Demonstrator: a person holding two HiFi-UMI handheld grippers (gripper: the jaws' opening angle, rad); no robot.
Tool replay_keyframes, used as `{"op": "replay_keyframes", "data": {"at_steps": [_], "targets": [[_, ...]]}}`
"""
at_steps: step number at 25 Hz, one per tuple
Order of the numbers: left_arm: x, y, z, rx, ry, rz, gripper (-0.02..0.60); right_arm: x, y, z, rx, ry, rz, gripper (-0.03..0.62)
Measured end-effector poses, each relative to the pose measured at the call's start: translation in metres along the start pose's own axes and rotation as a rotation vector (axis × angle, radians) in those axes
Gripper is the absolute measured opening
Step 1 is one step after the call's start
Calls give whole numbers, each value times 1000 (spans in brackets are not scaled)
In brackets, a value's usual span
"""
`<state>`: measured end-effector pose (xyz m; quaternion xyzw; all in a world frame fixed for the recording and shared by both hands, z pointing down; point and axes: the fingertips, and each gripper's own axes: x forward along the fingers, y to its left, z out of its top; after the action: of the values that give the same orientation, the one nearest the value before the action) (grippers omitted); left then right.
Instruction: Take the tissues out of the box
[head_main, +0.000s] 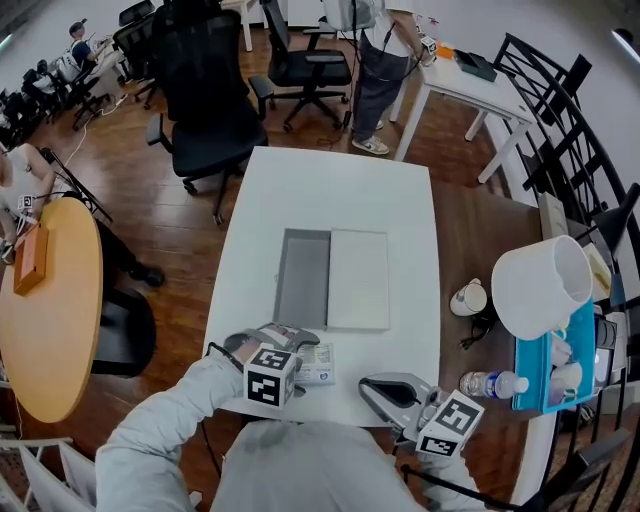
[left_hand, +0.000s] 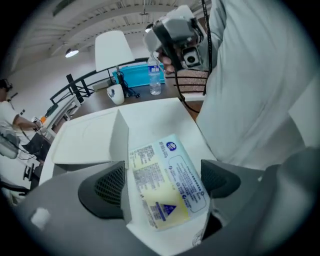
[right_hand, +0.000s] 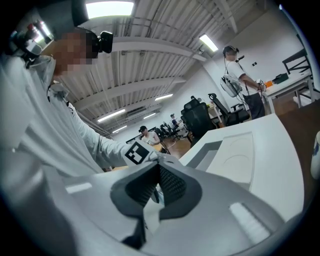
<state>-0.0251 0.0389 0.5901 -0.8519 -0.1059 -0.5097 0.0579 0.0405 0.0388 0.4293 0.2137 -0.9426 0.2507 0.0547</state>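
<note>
Pack (head_main: 317, 363) lies on the table's (head_main: 340, 190) near edge, out of the box (head_main: 303, 278), between the left gripper's (left_hand: 161, 180) wide jaws; pads look clear of it. Right gripper (right_hand: 156, 192) is pinched closed, idle. I'd lift the left one straight up so it doesn't drag the pack off.

**Open-plan office.** A white table (head_main: 330, 190) is set on a wood floor (head_main: 140, 200). Black swivel chairs (head_main: 205, 110) are drawn up at the far side of the table, and a further row of chairs (head_main: 45, 85) is seen beyond it to the left. A second white desk (head_main: 470, 85) is placed beyond the table to the right, with a standing person (head_main: 375, 60) beside it. A round wooden table (head_main: 50, 310) is seen left of the white table. Strip lights (right_hand: 107, 7) are mounted on a ribbed ceiling (right_hand: 150, 45).
</note>
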Motion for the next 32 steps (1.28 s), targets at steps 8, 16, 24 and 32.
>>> {"op": "replay_keyframes", "data": {"at_steps": [8, 16, 24, 32], "targets": [[-173, 10, 34, -250, -557, 411, 249, 10, 7, 20, -24, -49, 17, 1], [-200, -39, 15, -566, -843, 438, 12, 40, 28, 26, -35, -36, 100, 1], [-216, -51, -7, -567, -842, 472, 12, 65, 48, 26, -59, -9, 123, 0], [-236, -44, -39, -589, -818, 540, 12, 65, 54, 24, -99, 8, 74, 0]]}}
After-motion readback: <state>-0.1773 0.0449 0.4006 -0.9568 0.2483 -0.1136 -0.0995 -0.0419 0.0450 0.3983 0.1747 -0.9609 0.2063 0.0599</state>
